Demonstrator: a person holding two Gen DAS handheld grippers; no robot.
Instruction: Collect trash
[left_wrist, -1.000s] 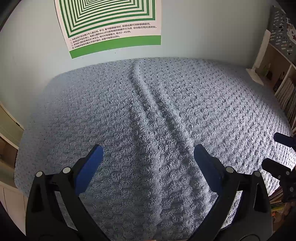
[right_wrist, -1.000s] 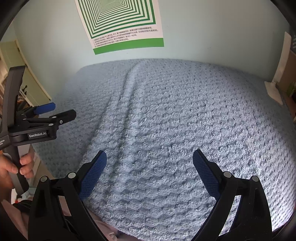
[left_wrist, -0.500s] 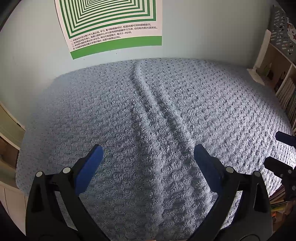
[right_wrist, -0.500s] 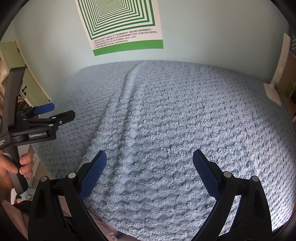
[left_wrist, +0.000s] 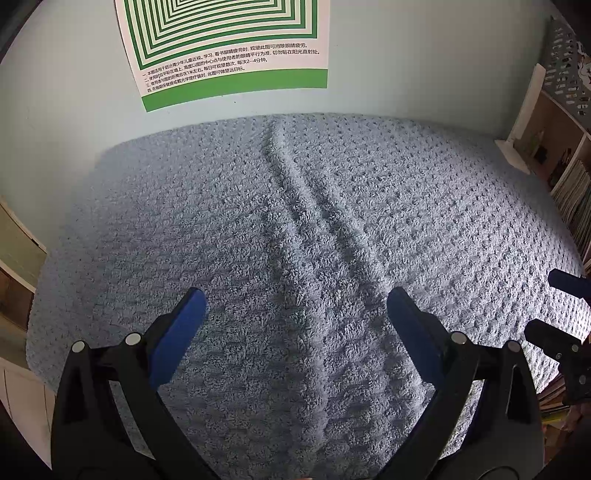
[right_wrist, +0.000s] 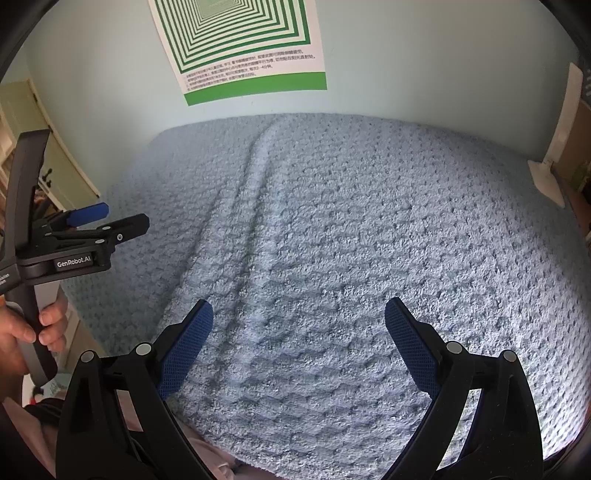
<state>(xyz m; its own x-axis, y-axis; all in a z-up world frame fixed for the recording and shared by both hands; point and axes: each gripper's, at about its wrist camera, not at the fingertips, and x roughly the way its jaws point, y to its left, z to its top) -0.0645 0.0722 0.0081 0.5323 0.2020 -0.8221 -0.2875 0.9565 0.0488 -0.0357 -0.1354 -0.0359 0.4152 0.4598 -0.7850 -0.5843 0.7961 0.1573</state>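
**Both grippers drift slightly back over a bare blue towel; no trash in sight**

Compared with a second ago, both cameras have eased back and tipped up a little: the towel's far edge and the wall poster sit lower in each view, and the right gripper's tips have slid nearer the right edge of the left camera's view.

Left gripper (left_wrist: 295, 314) hovers above a blue waffle-weave towel (left_wrist: 424, 206), its jaws spread wide with nothing between them. Right gripper (right_wrist: 298, 325) hovers beside it, equally wide and empty. A person's hand (right_wrist: 22, 332) grips the left tool's handle.

No trash shows in either view, and no bin or bag, so its location, direction and long axis cannot be told. Such a scene fits either litter already gathered off the towel, or litter waiting somewhere outside these views.

A long ridge (left_wrist: 314, 206) creases the towel, running from the far edge toward the cameras. A green-and-white striped poster (left_wrist: 229, 48) hangs on the pale wall; a bookshelf (left_wrist: 565, 173) stands at the right.
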